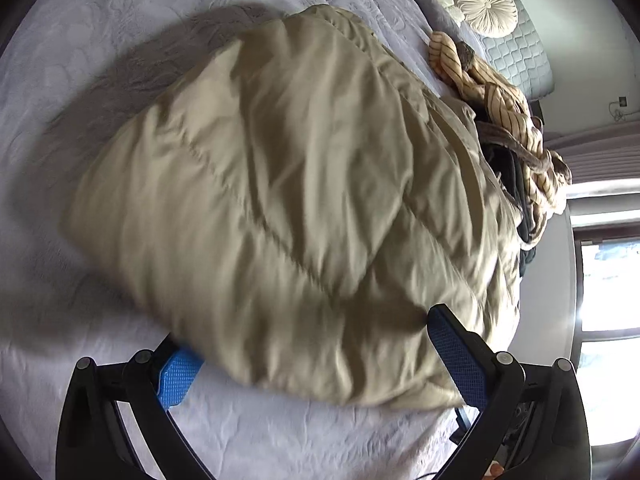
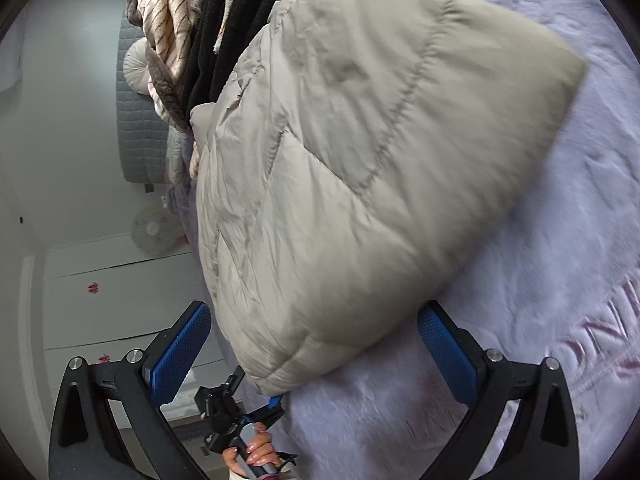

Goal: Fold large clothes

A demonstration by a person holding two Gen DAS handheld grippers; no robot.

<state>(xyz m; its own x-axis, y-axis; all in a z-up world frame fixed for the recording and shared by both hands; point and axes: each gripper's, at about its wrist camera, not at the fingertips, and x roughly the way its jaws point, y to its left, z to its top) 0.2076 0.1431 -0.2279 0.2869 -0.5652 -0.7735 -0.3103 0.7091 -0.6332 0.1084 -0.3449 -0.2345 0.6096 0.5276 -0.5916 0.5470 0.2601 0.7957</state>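
A beige quilted puffer jacket (image 1: 288, 184) lies folded into a thick bundle on the pale lilac bed cover (image 1: 80, 80). My left gripper (image 1: 316, 356) is open, its blue pads (image 1: 178, 378) on either side of the bundle's near edge, not closed on it. In the right wrist view the same jacket (image 2: 360, 160) fills the middle. My right gripper (image 2: 320, 344) is open, its pads (image 2: 448, 352) straddling the bundle's near corner. The left gripper (image 2: 276, 400), held by a hand (image 2: 252, 452), shows below the bundle's corner.
A pile of other clothes, striped cream and black (image 1: 516, 136), lies at the far side of the jacket, also in the right wrist view (image 2: 192, 32). A round cushion (image 1: 486, 4) and quilted headboard (image 1: 520, 60) stand beyond. A bright window (image 1: 608, 280) is at the right.
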